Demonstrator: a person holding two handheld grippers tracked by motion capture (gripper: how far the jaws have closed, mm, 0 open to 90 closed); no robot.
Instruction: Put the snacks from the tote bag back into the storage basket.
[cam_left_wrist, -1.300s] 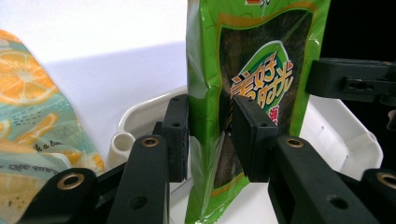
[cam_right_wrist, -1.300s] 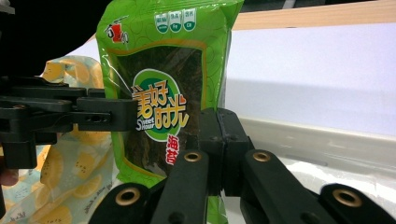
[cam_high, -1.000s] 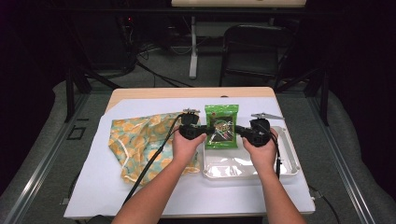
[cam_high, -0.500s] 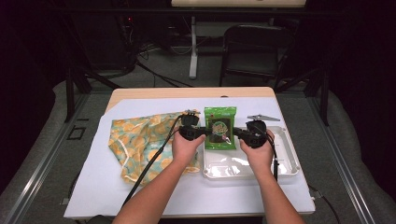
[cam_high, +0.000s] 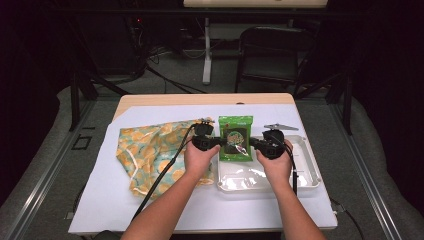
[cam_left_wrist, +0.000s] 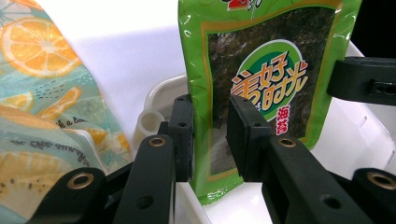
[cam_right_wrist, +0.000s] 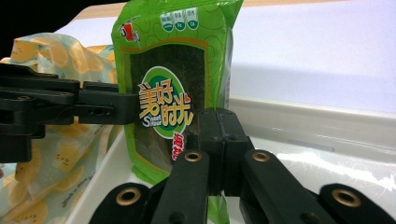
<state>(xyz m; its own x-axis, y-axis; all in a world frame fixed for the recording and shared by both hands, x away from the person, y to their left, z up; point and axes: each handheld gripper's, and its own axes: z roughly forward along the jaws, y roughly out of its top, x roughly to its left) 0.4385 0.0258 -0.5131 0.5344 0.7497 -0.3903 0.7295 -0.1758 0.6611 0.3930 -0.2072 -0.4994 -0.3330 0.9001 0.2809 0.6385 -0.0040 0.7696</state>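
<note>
The green seaweed packet (cam_high: 235, 137) is held upright over the left end of the clear plastic tray (cam_high: 307, 170), between the two grippers. The right gripper (cam_right_wrist: 218, 135) has its jaws pressed together on the packet's edge. The left gripper (cam_left_wrist: 210, 140) straddles the packet's opposite edge with its jaws apart, a gap showing on either side of the film. Left of the tray lies an orange-print cloth bag (cam_high: 150, 152) on the white table cover (cam_high: 100, 200).

Items counted: one green seaweed snack packet (cam_high: 235, 138); one clear plastic tray (cam_high: 306, 169); one orange-print fabric bag (cam_high: 150, 152); two hand-held grippers, left (cam_high: 221, 142) and right (cam_high: 251, 143); one desk (cam_high: 200, 99); one chair (cam_high: 272, 52).
</note>
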